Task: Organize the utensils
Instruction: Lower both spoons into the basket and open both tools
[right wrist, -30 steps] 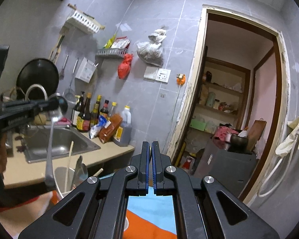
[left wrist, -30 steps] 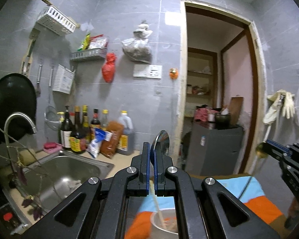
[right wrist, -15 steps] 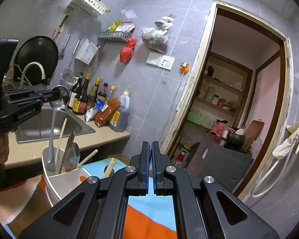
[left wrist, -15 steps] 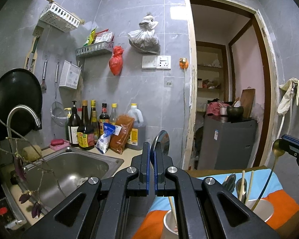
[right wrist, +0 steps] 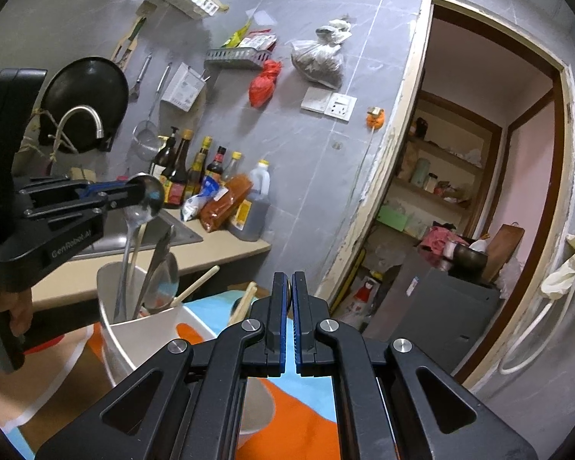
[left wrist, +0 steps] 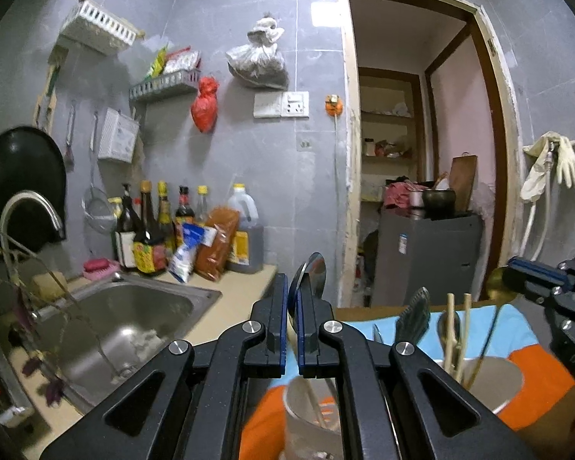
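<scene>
So I've got a utensil in each claw right now, both pinched tight. Left claw (left wrist: pixel 292 329) is clamped on a steel spoon (left wrist: pixel 313 274), bowl end sticking up past the fingers, handle hanging down into the white cup (right wrist: pixel 142 329) that sits on the orange and blue cloth (right wrist: pixel 299 414) covering the surface I'm working over. That cup already has a flat steel spatula and some wooden chopsticks (right wrist: pixel 195 285) in it. Further right, my right claw (left wrist: pixel 517 280) has a brass-coloured spoon (left wrist: pixel 496 280) by its bowl, thin handle angling down into the second cup (left wrist: pixel 494 387).

Looks like the drop-off step: next I'd just let go so each one slides in.

Both claws point roughly level, tipped a bit down, side by side.
</scene>
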Demonstrator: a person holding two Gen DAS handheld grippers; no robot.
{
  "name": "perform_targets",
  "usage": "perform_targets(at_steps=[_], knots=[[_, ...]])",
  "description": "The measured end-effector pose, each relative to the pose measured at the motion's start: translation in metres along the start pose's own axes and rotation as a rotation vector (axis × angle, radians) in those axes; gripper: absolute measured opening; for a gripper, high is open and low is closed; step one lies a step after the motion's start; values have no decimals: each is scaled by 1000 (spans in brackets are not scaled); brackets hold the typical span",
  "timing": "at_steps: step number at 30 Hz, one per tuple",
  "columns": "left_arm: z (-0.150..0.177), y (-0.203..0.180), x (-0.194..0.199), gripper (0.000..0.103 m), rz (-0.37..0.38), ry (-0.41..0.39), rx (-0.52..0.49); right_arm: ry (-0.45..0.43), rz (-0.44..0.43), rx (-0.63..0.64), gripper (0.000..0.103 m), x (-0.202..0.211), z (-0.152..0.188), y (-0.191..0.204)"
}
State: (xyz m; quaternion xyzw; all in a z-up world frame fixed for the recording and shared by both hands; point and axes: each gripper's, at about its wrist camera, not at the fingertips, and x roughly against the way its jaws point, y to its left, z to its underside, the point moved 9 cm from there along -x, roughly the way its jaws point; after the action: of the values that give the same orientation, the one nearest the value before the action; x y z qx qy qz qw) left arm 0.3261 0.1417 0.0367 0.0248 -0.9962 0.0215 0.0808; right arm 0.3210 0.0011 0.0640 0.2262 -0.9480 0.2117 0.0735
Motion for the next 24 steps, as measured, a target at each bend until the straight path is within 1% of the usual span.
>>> perform_targets(at_steps=[8, 12, 15, 18, 20, 24], knots=[[15, -3, 0, 4, 82, 41, 40, 36, -57, -57, 2, -8, 12, 9], [23, -8, 0, 5, 135, 73, 64, 54, -85, -91, 3, -11, 19, 12], [27, -9, 1, 5, 178, 95, 100, 70, -115, -129, 3, -13, 25, 12], [27, -7, 4, 6, 213, 101, 145, 78, -133, -159, 4, -14, 27, 11], [26, -6, 6, 9, 230, 109, 171, 86, -145, -183, 4, -15, 30, 10], [24, -6, 8, 11, 264, 133, 203, 87, -163, -226, 4, -13, 31, 8]])
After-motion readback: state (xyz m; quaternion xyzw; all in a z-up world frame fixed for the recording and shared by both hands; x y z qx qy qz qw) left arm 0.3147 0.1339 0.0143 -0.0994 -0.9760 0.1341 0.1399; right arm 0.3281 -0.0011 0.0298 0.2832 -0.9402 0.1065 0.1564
